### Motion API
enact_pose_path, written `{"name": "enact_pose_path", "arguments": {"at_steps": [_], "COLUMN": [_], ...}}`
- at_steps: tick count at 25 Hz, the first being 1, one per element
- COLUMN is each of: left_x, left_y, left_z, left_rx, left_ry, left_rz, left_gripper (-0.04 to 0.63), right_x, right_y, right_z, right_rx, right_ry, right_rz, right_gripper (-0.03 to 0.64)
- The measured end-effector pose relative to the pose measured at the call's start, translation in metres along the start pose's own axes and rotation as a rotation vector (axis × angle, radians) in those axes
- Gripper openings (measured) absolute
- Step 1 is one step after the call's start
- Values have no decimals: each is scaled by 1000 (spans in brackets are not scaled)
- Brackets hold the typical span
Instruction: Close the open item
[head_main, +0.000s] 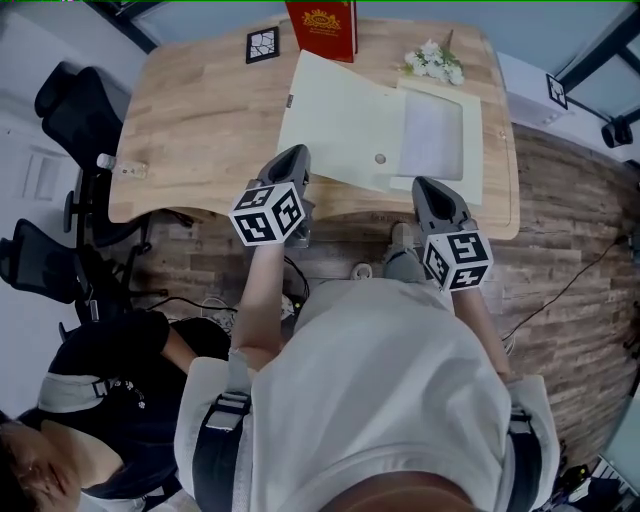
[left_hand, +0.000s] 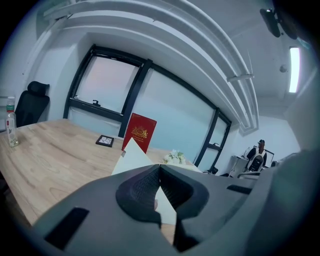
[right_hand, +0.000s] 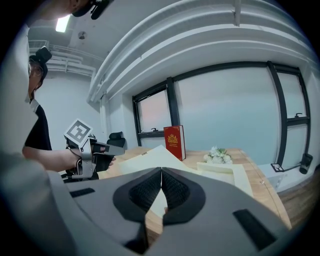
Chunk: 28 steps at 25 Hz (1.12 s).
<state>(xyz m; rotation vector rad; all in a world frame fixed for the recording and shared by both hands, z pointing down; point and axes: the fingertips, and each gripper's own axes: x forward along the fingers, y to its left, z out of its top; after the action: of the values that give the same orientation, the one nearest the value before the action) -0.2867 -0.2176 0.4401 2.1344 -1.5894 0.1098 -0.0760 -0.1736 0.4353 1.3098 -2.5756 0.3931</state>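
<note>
So the closing part isn't started yet. The folder (head_main: 345, 120) is lying wide open on the tabletop (head_main: 200, 120), reaching from the middle to the near edge, a bit toward the right. Its big flap (head_main: 335, 115) is sticking out to the left and tilting up off the wood, and the tray half (head_main: 432, 135) is lying flat on the right. All that's left is swinging that flap over onto the tray and pressing it down.

I'm holding both claws low at the near edge, pointing across the tabletop toward the red book (head_main: 322, 28) and the flowers (head_main: 432, 60) at the far edge. My left claw (head_main: 293, 158) is sitting at the flap's near left corner, and I can't tell if it's touching. It's pinched fully together with nothing in it. My right claw (head_main: 428, 188) is hanging by the tray's near edge, also closed up tight and empty. My forearms are running roughly parallel, with the folder's near edge spanning the gap between the claws.
</note>
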Motion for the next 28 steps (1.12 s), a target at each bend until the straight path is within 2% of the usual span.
{"name": "enact_pose_path", "arguments": {"at_steps": [10,19,25,27,28], "left_x": [14,33,59,69,73], "left_y": [29,66,81,85,86], "left_z": [22,29,25,23,22], "left_rx": [-3,49,60,68,68], "left_ry": [23,112,197,232,250], "left_rz": [54,102,56,34,22], "left_gripper": [21,21,21,57,108], "right_x": [21,37,42,43,44], "right_y": [-20,-24,-30,-34,-36], "right_z": [10,14,10,10,9], "right_rx": [-40,-55,-58,-58,-58], "right_ry": [18,24,40,45,48], "right_rz": [91,143,154,154,154], "right_gripper": [20,18,18,19,20]}}
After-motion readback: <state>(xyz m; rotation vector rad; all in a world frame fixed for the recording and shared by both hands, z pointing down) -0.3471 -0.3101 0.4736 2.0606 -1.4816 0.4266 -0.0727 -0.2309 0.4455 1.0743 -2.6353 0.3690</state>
